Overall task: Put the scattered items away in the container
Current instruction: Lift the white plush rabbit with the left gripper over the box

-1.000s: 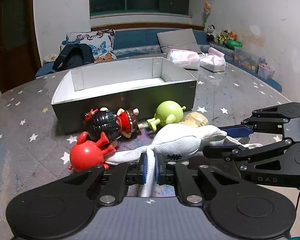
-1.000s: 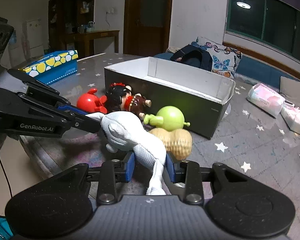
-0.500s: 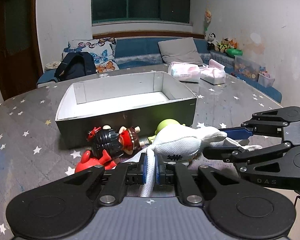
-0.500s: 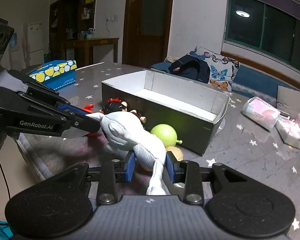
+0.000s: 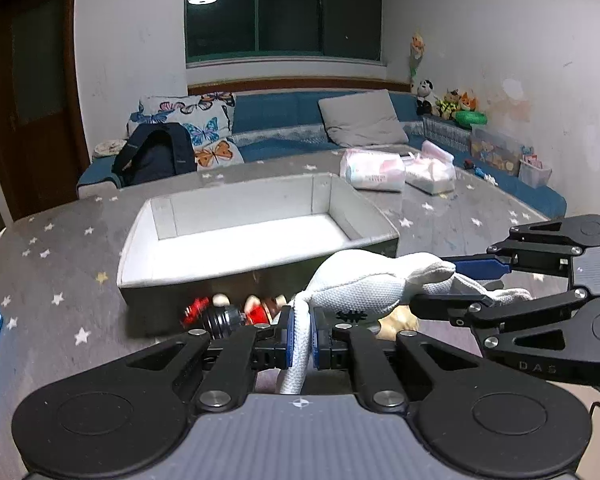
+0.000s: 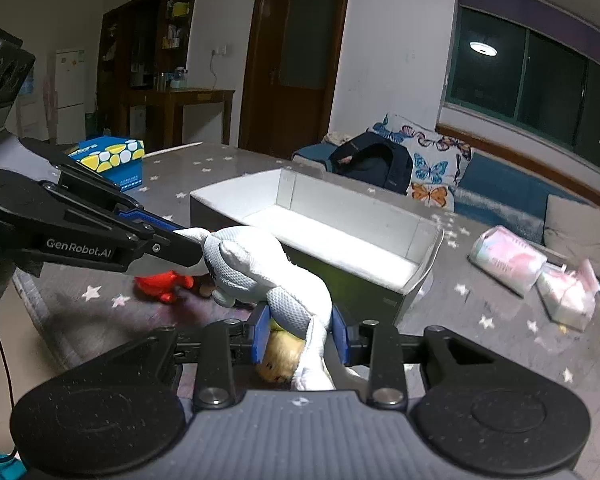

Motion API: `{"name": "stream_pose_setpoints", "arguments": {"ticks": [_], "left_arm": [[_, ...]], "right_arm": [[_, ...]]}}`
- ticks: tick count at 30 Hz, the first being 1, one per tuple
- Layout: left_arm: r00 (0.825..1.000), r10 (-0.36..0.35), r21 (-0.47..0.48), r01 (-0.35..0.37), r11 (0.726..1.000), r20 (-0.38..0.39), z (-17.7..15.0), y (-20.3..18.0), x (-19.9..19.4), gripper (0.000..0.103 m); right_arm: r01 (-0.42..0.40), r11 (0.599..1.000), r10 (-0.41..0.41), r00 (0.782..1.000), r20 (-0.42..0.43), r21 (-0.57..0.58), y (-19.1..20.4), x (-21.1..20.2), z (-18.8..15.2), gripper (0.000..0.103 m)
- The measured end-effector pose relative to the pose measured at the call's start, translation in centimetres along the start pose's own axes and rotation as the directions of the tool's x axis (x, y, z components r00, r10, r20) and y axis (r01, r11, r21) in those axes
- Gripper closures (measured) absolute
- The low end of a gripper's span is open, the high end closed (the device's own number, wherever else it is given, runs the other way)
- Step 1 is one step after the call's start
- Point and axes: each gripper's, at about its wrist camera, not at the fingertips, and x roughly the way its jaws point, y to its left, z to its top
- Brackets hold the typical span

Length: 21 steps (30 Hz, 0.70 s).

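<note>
A white stuffed cloth toy (image 5: 360, 284) hangs above the table, held at both ends. My left gripper (image 5: 300, 332) is shut on its thin limb. My right gripper (image 6: 298, 334) is shut on its thicker end, and in the left wrist view it (image 5: 452, 284) comes in from the right. The open white-lined box (image 5: 220, 272) stands just beyond the toy, its inside bare. Below the toy, against the box's dark front wall, lie a red and black figurine (image 5: 220, 314), a red toy (image 6: 160, 284) and a tan toy (image 6: 280, 356), all partly hidden.
Two pink tissue packs (image 5: 374, 170) lie on the star-patterned tablecloth (image 5: 60, 264) beyond the box on the right. A blue and yellow tissue box (image 6: 108, 160) stands at the table's far left. A sofa with a dark backpack (image 5: 156, 156) lies behind the table.
Both grippers have risen together with the white toy. The box's inside now shows more. The green toy has dropped out of sight behind the white toy and the grippers.
</note>
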Motion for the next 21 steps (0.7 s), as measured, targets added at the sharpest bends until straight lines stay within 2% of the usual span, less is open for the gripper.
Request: {"name": "stream_pose_setpoints", "arguments": {"ticks": [7, 13, 21], "left_arm": [[0.999, 0.025, 0.0, -0.025, 1.0, 0.038, 3.2, 1.0, 1.2, 0.094], [0.998, 0.051, -0.004, -0.051, 0.999, 0.046, 6.2, 2.3, 3.6, 0.094], [0.998, 0.056, -0.061, -0.057, 0.997, -0.019, 9.5, 5.4, 8.8, 0.094]], "right_arm": [[0.019, 0.999, -0.018, 0.999, 0.033, -0.048, -1.5, 1.3, 2.9, 0.071], [0.023, 0.997, -0.02, 0.999, 0.035, -0.079, -3.1, 4.0, 5.7, 0.071], [-0.01, 0.997, 0.008, 0.999, -0.032, -0.079, -5.7, 9.5, 8.1, 0.071]]}}
